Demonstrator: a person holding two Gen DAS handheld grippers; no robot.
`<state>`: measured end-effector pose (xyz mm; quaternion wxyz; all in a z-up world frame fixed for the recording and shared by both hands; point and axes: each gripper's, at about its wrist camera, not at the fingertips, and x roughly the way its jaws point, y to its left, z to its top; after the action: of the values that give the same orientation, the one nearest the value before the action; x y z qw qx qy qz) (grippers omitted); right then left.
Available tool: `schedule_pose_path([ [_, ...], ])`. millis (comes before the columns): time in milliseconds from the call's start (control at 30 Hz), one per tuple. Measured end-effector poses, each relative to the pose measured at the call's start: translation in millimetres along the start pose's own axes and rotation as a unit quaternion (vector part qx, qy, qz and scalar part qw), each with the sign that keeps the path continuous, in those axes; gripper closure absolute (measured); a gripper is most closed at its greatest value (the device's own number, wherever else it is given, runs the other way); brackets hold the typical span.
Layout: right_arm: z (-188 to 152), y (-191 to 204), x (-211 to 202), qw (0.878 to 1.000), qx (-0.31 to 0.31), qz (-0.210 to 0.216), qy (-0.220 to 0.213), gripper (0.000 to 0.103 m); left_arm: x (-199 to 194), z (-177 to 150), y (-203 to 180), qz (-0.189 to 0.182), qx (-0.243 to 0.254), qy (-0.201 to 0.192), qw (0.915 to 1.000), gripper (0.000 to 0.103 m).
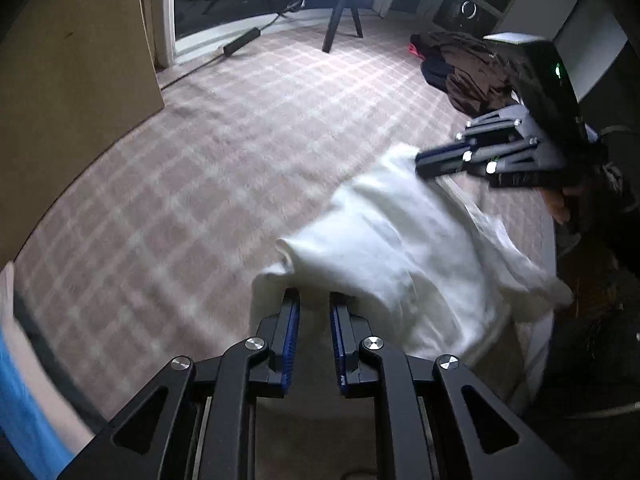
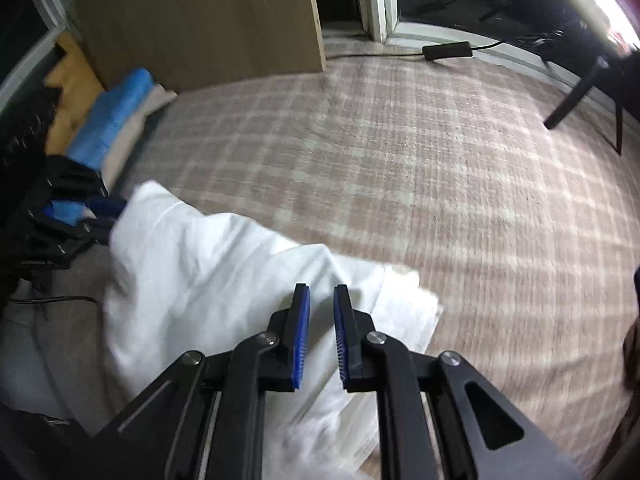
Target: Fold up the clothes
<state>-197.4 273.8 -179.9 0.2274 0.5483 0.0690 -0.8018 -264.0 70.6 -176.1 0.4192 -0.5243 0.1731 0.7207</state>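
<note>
The white garment (image 1: 404, 248) lies bunched on the checked carpet (image 1: 224, 168). The left gripper (image 1: 314, 312) and right gripper (image 2: 321, 308) are both released, holding nothing. Risk: grasping several layers at once would misalign the fold.

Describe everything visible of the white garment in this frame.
The white garment is a plain, soft-looking cloth, rumpled and partly bunched, lying on the plaid carpet. No print or buttons show; motion blur hides finer detail. One end rises toward the right gripper, whose jaws sit at its edge. The left gripper has its jaws slightly apart at the near edge; whether either grips the cloth cannot be told. In the right wrist view it spreads in layered folds.
</note>
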Motion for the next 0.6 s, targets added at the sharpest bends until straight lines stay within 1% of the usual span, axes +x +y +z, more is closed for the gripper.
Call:
schedule_pose_path([
  [67,7.8,-7.4,19.0,0.999,-0.005,-0.032,0.013,0.090,19.9,1.3,18.9,0.035,-0.031,0.027,0.9985,0.085],
  [133,10.3,-12.7,16.1,1.000,0.008,-0.022,0.013,0.090,15.6,-2.2,25.1,0.025,-0.044,0.025,0.9984,0.085],
  [200,11.2,-12.0,6.5,1.000,0.012,-0.018,0.003,0.090,-3.6,3.8,17.1,0.040,-0.033,0.013,0.9986,0.086],
  [267,10.5,1.0,-10.6,0.999,-0.006,-0.026,-0.017,0.090,-23.8,10.5,8.2,0.057,-0.019,0.000,0.9982,0.087],
  [300,11.0,5.6,-12.8,1.000,-0.006,-0.018,-0.019,0.090,-33.9,13.9,3.7,0.066,-0.013,-0.007,0.9977,0.087],
  [367,11.9,14.9,-17.2,1.000,-0.004,-0.002,-0.022,0.090,-41.7,31.0,-11.9,0.063,0.006,-0.018,0.9978,0.087],
  [400,12.3,19.5,-19.4,1.000,-0.004,0.006,-0.023,0.090,-38.8,38.5,-19.0,0.054,0.017,-0.019,0.9982,0.087],
  [433,12.3,23.3,-20.8,1.000,-0.003,0.012,-0.024,0.090,-34.8,45.9,-25.9,0.044,0.028,-0.021,0.9984,0.082],
  [467,8.4,21.2,-15.9,1.000,-0.005,0.000,-0.015,0.090,-21.3,51.5,-32.1,0.044,0.036,-0.007,0.9984,0.082],
  [500,4.6,19.1,-10.9,1.000,-0.007,-0.011,-0.006,0.090,-4.4,52.2,-31.3,0.048,0.033,0.017,0.9982,0.082],
  [567,-3.5,13.1,-1.3,0.999,-0.008,-0.032,0.012,0.090,28.5,37.3,-15.3,0.060,0.011,0.061,0.9963,0.082],
  [600,-11.1,-3.4,0.8,0.999,0.013,-0.039,0.022,0.091,41.7,25.3,-6.1,0.062,0.004,0.075,0.9952,0.083],
])
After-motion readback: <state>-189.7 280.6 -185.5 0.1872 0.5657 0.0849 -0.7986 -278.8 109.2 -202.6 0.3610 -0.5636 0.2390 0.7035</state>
